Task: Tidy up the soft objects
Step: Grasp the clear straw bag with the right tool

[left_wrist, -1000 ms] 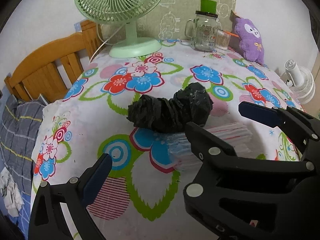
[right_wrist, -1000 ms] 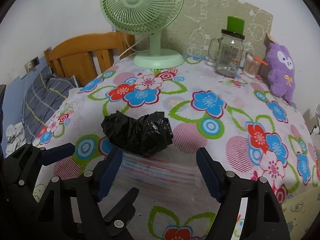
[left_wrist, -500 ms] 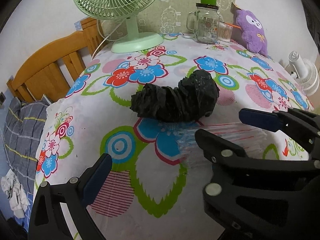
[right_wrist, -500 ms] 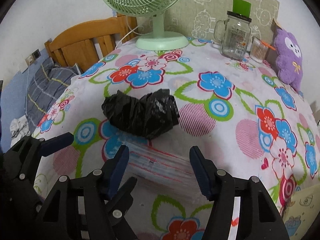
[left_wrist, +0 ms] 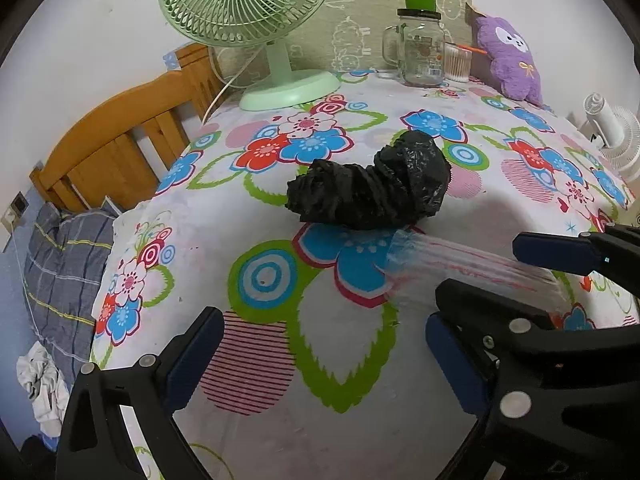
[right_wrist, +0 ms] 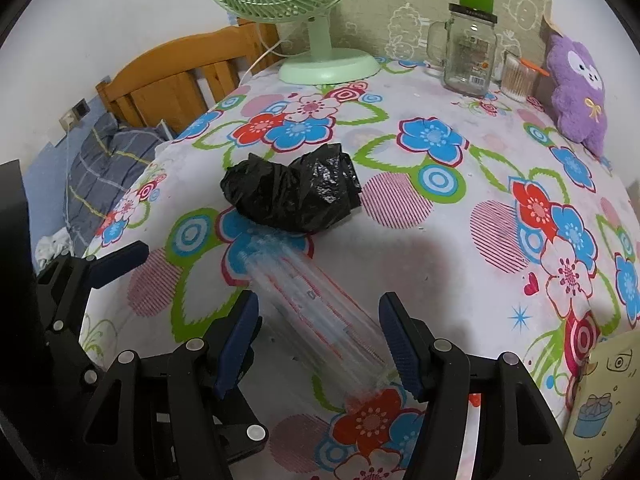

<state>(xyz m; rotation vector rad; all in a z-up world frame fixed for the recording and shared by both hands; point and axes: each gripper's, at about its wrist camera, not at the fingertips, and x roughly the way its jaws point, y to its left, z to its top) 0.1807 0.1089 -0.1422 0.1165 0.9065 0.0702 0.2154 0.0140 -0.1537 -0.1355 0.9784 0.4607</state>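
Note:
A crumpled black plastic bag (left_wrist: 372, 188) lies in the middle of the floral tablecloth (left_wrist: 280, 360); it also shows in the right wrist view (right_wrist: 294, 196). A clear plastic bag with red stripes (right_wrist: 316, 312) lies flat just in front of it, also in the left wrist view (left_wrist: 468, 272). My right gripper (right_wrist: 320, 340) is open, its jaws on either side of the clear bag's near end. My left gripper (left_wrist: 320, 356) is open and empty, to the left of the clear bag. A purple plush toy (right_wrist: 576, 92) sits at the back right.
A green desk fan (right_wrist: 316, 12), a glass mug jar with a green lid (right_wrist: 468, 52) and a cup of cotton swabs (right_wrist: 518, 76) stand along the back. A wooden bed headboard (left_wrist: 120, 132) is past the table's left edge. A white fan (left_wrist: 612, 132) is at the right.
Both grippers have pulled back toward the near edge of the table. The clear striped bag now lies lengthwise between the right gripper's jaws. The black bag has not moved.

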